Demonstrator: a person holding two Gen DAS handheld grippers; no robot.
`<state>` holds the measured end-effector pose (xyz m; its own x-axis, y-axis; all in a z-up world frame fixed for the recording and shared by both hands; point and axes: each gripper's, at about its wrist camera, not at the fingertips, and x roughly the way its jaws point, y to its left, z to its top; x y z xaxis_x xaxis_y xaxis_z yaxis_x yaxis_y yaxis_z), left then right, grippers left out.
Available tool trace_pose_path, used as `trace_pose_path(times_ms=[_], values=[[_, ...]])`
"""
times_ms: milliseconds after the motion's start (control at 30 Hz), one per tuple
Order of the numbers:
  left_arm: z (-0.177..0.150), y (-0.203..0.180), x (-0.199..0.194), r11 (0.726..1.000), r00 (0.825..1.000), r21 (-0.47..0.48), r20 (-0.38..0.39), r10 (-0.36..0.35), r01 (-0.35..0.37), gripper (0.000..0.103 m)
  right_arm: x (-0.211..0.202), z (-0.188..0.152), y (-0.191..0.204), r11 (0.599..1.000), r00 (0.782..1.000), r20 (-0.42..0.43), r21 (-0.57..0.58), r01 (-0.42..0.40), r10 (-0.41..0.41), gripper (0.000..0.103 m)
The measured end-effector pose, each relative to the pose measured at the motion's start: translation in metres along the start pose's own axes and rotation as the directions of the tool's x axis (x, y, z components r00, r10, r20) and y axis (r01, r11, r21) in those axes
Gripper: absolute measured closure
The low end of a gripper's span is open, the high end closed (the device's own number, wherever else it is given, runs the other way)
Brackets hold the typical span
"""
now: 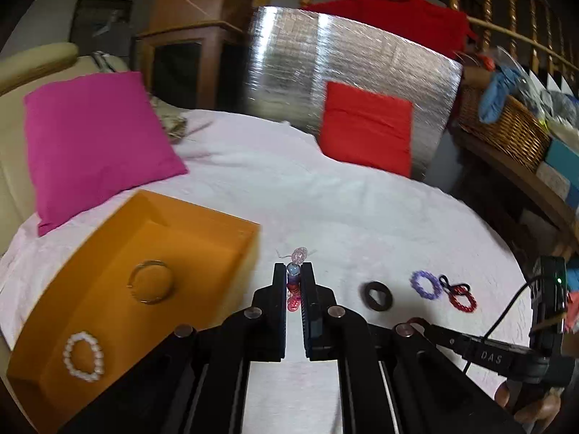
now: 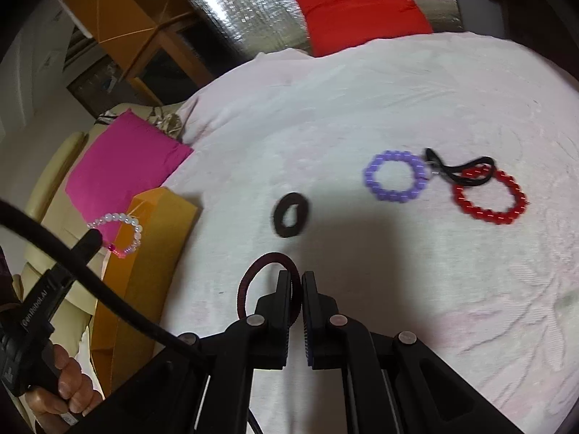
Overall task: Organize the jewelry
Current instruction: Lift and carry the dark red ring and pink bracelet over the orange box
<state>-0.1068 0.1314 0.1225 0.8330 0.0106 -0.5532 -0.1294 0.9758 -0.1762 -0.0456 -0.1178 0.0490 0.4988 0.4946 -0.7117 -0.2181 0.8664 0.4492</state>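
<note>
My left gripper (image 1: 294, 271) is shut on a pink and clear beaded bracelet (image 1: 295, 289), held just right of the orange box (image 1: 202, 238). The box holds a metal bangle (image 1: 150, 282) and a white pearl bracelet (image 1: 84, 357). In the right wrist view the same held bracelet (image 2: 123, 231) hangs beside the box (image 2: 163, 213). My right gripper (image 2: 296, 278) is shut on a dark maroon hair tie (image 2: 253, 285) above the white cloth. A black scrunchie (image 2: 291, 215), a purple bead bracelet (image 2: 396, 175), a red bead bracelet (image 2: 488, 197) and a black elastic (image 2: 459, 170) lie on the cloth.
A magenta cushion (image 1: 94, 141) lies behind the box. A red cushion (image 1: 367, 126) leans on a silver foil panel (image 1: 289, 68) at the back. A wicker basket (image 1: 506, 126) stands on a shelf at the right. The white cloth (image 1: 289, 188) covers the round table.
</note>
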Motion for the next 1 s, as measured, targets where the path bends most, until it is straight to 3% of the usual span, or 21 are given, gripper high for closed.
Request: trace_pose_path(times_ms=[267,467,1000], values=[[0.005,0.037,-0.018,0.995,0.993,-0.04,0.062,0.099,-0.096,0.096,0.005,-0.009,0.053,0.994,0.996,0.065,-0.099,-0.053,0.06,0.096],[0.005,0.068,-0.028,0.982,0.981,-0.078,0.081,0.179,-0.173,0.096,0.02,-0.009,0.095,0.981,0.995,0.061,-0.182,-0.066,0.078,0.096],[-0.015,0.106,-0.034,0.958,0.972,-0.162,-0.029,0.234,-0.235,0.096,0.051,0.028,0.166,0.975,0.996,0.031,-0.21,-0.077,0.085,0.096]])
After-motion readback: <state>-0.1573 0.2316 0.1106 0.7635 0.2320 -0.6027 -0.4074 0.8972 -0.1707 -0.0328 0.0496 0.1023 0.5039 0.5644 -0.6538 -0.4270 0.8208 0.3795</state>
